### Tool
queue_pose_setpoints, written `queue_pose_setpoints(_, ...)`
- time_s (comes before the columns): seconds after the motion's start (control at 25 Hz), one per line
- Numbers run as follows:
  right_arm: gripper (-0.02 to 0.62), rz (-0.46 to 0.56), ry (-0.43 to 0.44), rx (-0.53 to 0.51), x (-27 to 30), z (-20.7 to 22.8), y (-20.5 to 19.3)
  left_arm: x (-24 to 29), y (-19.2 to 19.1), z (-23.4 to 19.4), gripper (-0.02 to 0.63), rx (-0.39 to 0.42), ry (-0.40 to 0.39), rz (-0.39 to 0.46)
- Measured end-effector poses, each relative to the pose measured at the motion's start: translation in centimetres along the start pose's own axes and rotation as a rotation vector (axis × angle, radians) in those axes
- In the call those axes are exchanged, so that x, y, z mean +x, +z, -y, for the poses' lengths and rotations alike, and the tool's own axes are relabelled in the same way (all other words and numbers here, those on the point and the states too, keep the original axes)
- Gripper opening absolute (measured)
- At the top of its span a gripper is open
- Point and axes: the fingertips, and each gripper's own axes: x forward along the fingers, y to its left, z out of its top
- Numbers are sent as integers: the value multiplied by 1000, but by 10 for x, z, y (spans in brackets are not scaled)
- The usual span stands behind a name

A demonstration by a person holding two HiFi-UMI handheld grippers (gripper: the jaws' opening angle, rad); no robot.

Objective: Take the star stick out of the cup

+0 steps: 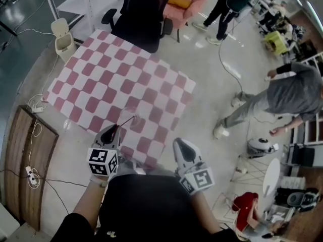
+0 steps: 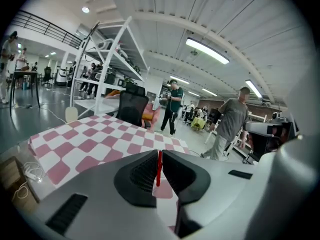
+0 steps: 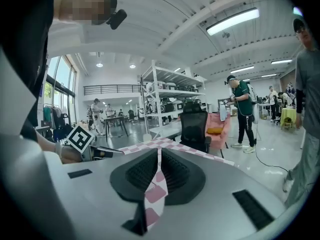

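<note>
Left gripper [image 2: 159, 153] clamps the red star stick [image 2: 159, 170] — pinched upright between its jaws; right gripper [image 3: 159, 151] closed, empty

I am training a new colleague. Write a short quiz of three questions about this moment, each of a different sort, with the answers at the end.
1. Multiple choice: what is between the jaws of the left tool? A) a spoon; B) a thin red stick; C) nothing.
2. True or false: the right tool is also gripping something.
3. Fill in: the pink and white cloth in front of the person has a ___ pattern.

Key: 1 B, the jaws are closed on it. 2 False, its jaws are together with nothing between them. 3 Checked.
</note>
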Motion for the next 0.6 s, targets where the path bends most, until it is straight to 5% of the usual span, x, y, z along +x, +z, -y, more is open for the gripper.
queue_pose_setpoints(0.6, 34, 76, 55, 20, 17, 8, 22, -28, 64, 14, 54, 74, 19, 87)
